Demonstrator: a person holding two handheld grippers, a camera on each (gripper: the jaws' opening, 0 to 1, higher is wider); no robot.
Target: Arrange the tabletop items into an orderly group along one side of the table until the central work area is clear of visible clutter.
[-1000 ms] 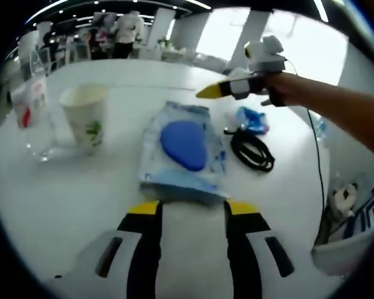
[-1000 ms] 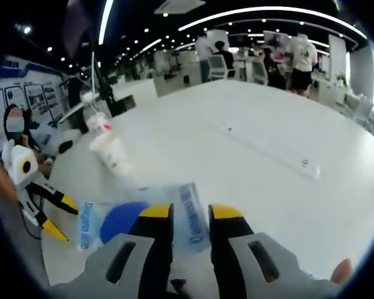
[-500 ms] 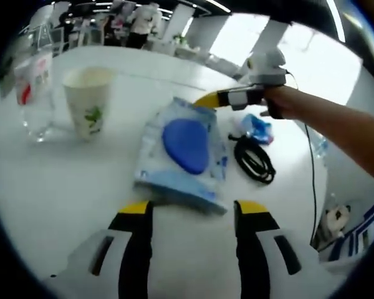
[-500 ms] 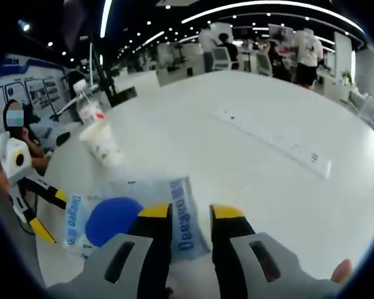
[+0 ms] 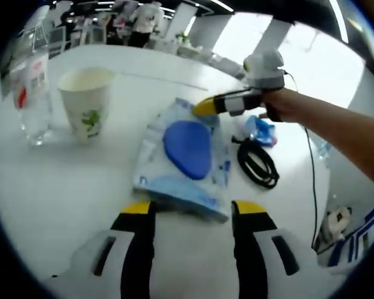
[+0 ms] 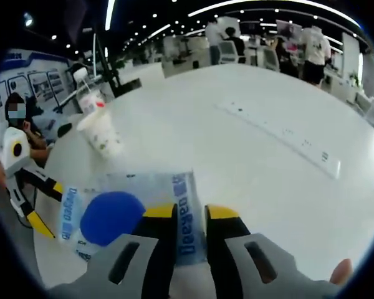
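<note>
Left gripper view: the clear plastic packet with blue print and a round blue pad inside (image 5: 186, 157) lies mid-bench, its near edge just ahead of the left gripper (image 5: 192, 215), whose yellow-tipped jaws stand well apart on either side of it. The right gripper (image 5: 207, 107) comes in from 2 o'clock and its tip sits on the packet's far corner. In the right gripper view the right gripper (image 6: 191, 213) has its jaws nearly together over the packet's (image 6: 134, 208) printed edge; whether they actually pinch the film, I cannot tell.

Risk, as I judge it: the film is slick and floppy, so a corner nip could slip or just crumple it. A hard sideways drag could send the packet into the white paper cup with a green leaf print (image 5: 86, 101) at 10 o'clock, or snag the coiled black cable (image 5: 257, 165) and the small blue wrapper (image 5: 259, 130) just beside it at 3 o'clock. The clear plastic bottle with a red-and-white label (image 5: 32, 99) also looks tippable.

Against a second ago, the right gripper has dropped from hovering above the packet to its far corner, with jaws a touch closer.
</note>
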